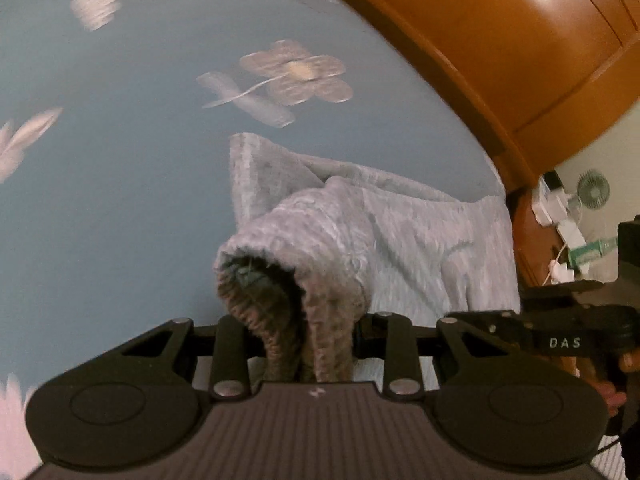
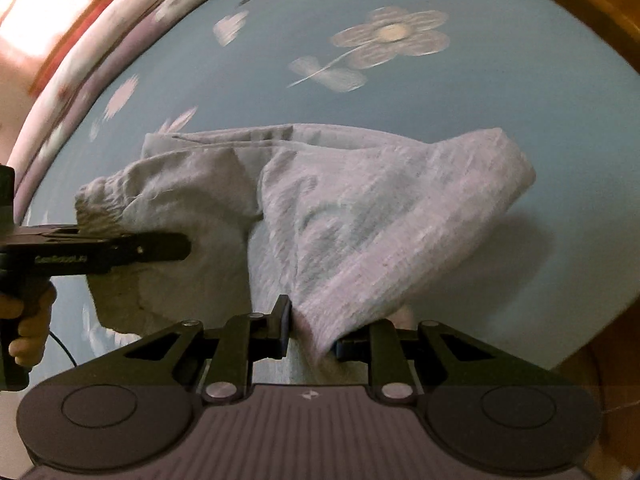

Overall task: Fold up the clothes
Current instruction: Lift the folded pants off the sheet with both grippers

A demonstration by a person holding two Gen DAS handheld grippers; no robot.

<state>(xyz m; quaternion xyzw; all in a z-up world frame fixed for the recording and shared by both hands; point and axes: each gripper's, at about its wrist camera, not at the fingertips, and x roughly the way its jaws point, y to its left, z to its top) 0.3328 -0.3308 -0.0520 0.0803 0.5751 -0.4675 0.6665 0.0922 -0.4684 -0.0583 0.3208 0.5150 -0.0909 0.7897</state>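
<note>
1. One blue bedsheet (image 1: 120, 208) printed with pale flowers fills both views, with a wooden headboard (image 1: 500, 40) curving along its far edge.
2. One grey garment (image 2: 360, 220) hangs partly lifted over the sheet, its far part lying bunched on the fabric and blurred.
3. The left gripper (image 1: 300, 344) is clamped narrowly on the garment's ribbed cuff (image 1: 272, 304), which bulges up between the fingers.
4. The right gripper (image 2: 312, 332) pinches a grey hem edge, jaws narrow around the cloth.
5. A hand (image 2: 28, 320) holding the left tool's handle shows at the right view's left edge.
6. A small fan (image 1: 594, 190) stands on a cluttered side table beyond the bed.
</note>
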